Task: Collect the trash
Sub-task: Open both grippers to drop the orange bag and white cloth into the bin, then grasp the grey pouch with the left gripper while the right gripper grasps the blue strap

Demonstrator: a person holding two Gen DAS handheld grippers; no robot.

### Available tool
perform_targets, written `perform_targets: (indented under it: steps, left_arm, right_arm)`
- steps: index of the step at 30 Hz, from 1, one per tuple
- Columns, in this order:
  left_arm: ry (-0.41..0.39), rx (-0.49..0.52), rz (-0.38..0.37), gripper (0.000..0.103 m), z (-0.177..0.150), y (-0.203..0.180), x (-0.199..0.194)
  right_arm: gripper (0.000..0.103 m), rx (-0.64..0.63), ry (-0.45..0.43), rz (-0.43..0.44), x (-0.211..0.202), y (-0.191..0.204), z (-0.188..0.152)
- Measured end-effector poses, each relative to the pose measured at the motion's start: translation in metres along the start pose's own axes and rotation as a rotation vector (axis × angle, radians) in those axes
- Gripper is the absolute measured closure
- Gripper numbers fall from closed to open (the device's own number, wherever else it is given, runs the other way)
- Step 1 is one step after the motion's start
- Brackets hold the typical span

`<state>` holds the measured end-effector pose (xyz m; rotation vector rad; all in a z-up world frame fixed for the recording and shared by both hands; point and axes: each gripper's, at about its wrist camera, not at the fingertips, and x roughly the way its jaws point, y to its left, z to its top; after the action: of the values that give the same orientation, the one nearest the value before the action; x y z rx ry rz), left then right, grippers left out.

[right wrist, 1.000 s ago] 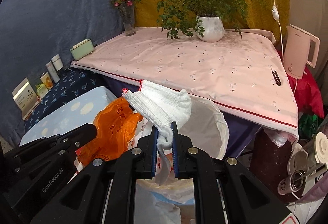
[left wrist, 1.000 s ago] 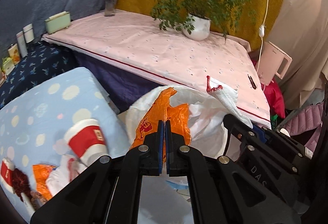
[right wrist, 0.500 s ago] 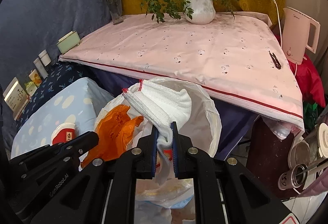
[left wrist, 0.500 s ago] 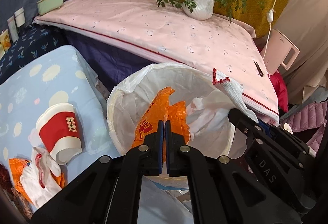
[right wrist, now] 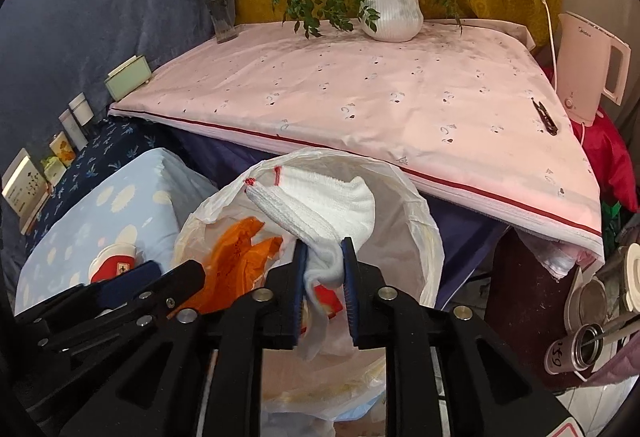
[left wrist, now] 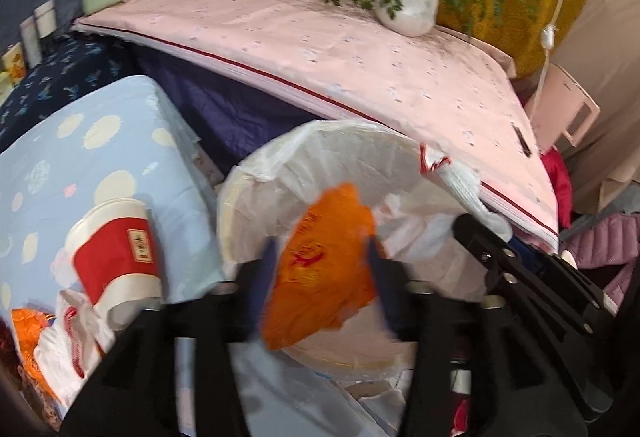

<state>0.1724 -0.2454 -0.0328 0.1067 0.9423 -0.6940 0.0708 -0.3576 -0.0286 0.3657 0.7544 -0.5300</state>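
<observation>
A bin lined with a white plastic bag (left wrist: 304, 157) (right wrist: 424, 237) stands below the pink table. My left gripper (left wrist: 320, 269) is over its mouth with the jaws spread wide and blurred; an orange plastic bag (left wrist: 320, 269) (right wrist: 236, 241) hangs loose between them. My right gripper (right wrist: 324, 269) is also over the bin, its jaws slightly parted around a white knitted glove (right wrist: 320, 201) with red trim, which also shows in the left wrist view (left wrist: 460, 181). A red and white paper cup (left wrist: 116, 257) (right wrist: 114, 261) lies on the blue dotted cushion with more crumpled trash (left wrist: 52, 341).
The pink-clothed table (right wrist: 380, 97) holds a potted plant (right wrist: 392, 13), a flower vase (right wrist: 220, 5) and a black clip (right wrist: 544, 117). A pink kettle (right wrist: 588, 65) stands at the right. Metal cans (right wrist: 584, 345) sit at the lower right. Small boxes (right wrist: 60, 145) line the left wall.
My left gripper's jaws have opened wide and the orange bag has come loose between them. My right gripper's jaws have parted a little around the glove. Both grippers have moved closer over the bin.
</observation>
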Motion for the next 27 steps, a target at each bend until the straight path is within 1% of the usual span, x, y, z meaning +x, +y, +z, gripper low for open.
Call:
perform_targets:
  steps: [1, 2, 3, 10, 13, 17, 20, 21, 22, 23, 27]
  left_arm:
    - [-0.017, -0.008, 0.013, 0.050, -0.001, 0.003, -0.003]
    - [-0.017, -0.011, 0.017, 0.048, -0.001, 0.006, -0.004]
    - [-0.008, -0.017, 0.020, 0.048, -0.001, 0.009, -0.004]
    - [-0.022, -0.053, 0.062, 0.048, -0.008, 0.029, -0.021]
    - [-0.039, -0.061, 0.084, 0.048, -0.012, 0.038, -0.034]
    - [-0.060, -0.082, 0.110, 0.048, -0.018, 0.053, -0.053]
    - [-0.072, -0.100, 0.133, 0.048, -0.025, 0.066, -0.067]
    - [-0.076, -0.110, 0.143, 0.047, -0.027, 0.071, -0.072]
    - [-0.079, -0.120, 0.153, 0.042, -0.030, 0.077, -0.077]
    - [-0.086, -0.129, 0.162, 0.040, -0.032, 0.081, -0.082]
    - [-0.098, -0.175, 0.215, 0.035, -0.047, 0.108, -0.103]
  right_arm:
    - [0.067, 0.005, -0.002, -0.001, -0.001, -0.001, 0.000]
    - [0.060, 0.016, -0.008, 0.002, -0.003, -0.002, 0.000]
    - [0.058, 0.022, -0.013, 0.004, -0.004, -0.003, 0.001]
    - [0.056, 0.012, -0.030, 0.022, -0.017, 0.007, 0.002]
    - [0.055, -0.001, -0.039, 0.037, -0.024, 0.016, 0.001]
    - [0.051, -0.023, -0.052, 0.058, -0.037, 0.032, -0.002]
    - [0.050, -0.038, -0.056, 0.078, -0.045, 0.045, -0.005]
    - [0.050, -0.046, -0.057, 0.084, -0.047, 0.050, -0.006]
    - [0.050, -0.053, -0.057, 0.090, -0.050, 0.054, -0.008]
    - [0.049, -0.060, -0.057, 0.096, -0.052, 0.058, -0.009]
    - [0.048, -0.084, -0.055, 0.127, -0.063, 0.079, -0.018]
